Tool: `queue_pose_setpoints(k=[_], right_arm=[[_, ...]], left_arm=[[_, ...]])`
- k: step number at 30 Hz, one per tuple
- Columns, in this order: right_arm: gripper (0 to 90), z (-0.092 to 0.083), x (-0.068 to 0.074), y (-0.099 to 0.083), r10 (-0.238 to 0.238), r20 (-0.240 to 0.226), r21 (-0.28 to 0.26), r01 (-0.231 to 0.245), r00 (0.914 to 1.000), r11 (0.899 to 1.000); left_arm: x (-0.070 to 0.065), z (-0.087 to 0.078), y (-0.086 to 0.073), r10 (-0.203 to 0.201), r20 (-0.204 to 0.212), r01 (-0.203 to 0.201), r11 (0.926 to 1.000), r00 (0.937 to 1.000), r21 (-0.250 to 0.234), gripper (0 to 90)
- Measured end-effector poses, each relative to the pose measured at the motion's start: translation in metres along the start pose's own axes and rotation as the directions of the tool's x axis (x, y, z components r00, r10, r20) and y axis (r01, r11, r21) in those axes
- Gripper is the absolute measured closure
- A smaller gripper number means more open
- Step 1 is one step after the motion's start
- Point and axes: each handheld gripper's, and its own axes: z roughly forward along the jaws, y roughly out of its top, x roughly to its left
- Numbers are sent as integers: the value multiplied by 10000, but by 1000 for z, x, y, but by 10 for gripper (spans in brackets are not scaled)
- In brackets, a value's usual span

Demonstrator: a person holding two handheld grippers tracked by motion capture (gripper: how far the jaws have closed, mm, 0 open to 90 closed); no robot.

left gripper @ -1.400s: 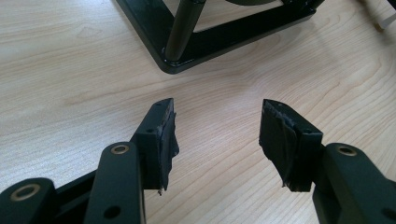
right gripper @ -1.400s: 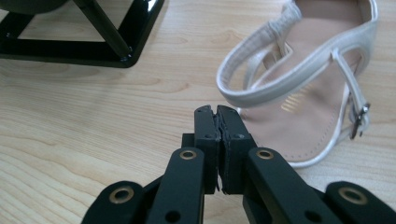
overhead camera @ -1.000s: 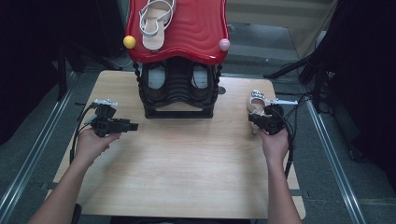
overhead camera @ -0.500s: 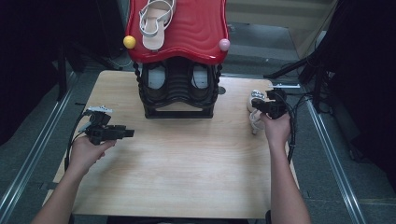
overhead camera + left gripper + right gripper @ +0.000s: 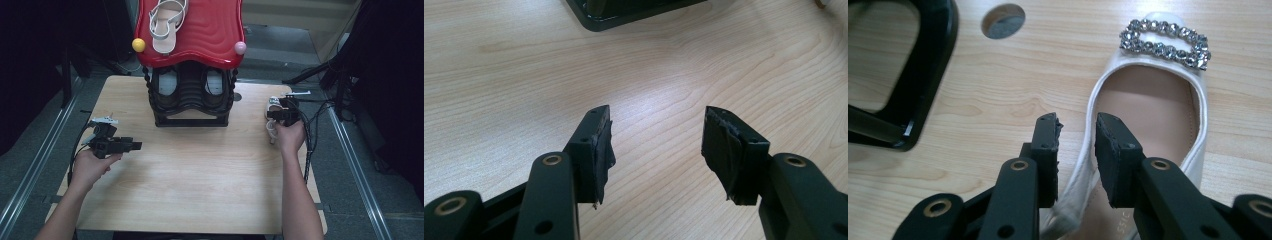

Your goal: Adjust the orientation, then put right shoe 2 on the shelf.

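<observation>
My right gripper (image 5: 1075, 125) straddles the side wall of the white shoe (image 5: 1148, 115) at three o'clock on the worktop (image 5: 200, 180); its fingers have just been opening, seemingly not pinching. My left gripper (image 5: 656, 132) hangs open and empty at nine o'clock. Next I judge: close on that wall and lift toward the rack (image 5: 192, 100).

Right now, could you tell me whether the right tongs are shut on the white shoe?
Not shut: the right tongs straddle the white shoe side wall, with gaps at both pads; their jaws have just been opening.

light falls from above onto my table (image 5: 200, 190), leaving a pale sheen near its middle, while the floor around every edge sinks into near black. the high view is soft and grainy. my gripper views are sharper, with blurred jaw bases at the bottom.
</observation>
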Motion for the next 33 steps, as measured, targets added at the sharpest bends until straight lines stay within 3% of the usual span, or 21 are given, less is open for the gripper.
queue_pose_setpoints(k=[11, 16, 22, 33], right_arm=[[767, 15, -1, -2, 195, 343, 262, -204, 9992, 9994], [798, 19, 0, -1, 49, 685, 616, -91, 9976, 9981], [872, 19, -2, -2, 236, 644, 709, -282, 9976, 9971], [882, 14, -3, -1, 329, 443, 861, -367, 9985, 9956]], left_arm=[[-1, 2, 0, 62, 15, -62, 10000, 10000, 38, 460], [0, 2, 0, 78, 18, -78, 9999, 10000, 77, 460], [0, 2, -1, 57, -12, -57, 10000, 10000, 46, 461], [1, 1, 0, 70, -40, -70, 10000, 10000, 45, 462]])
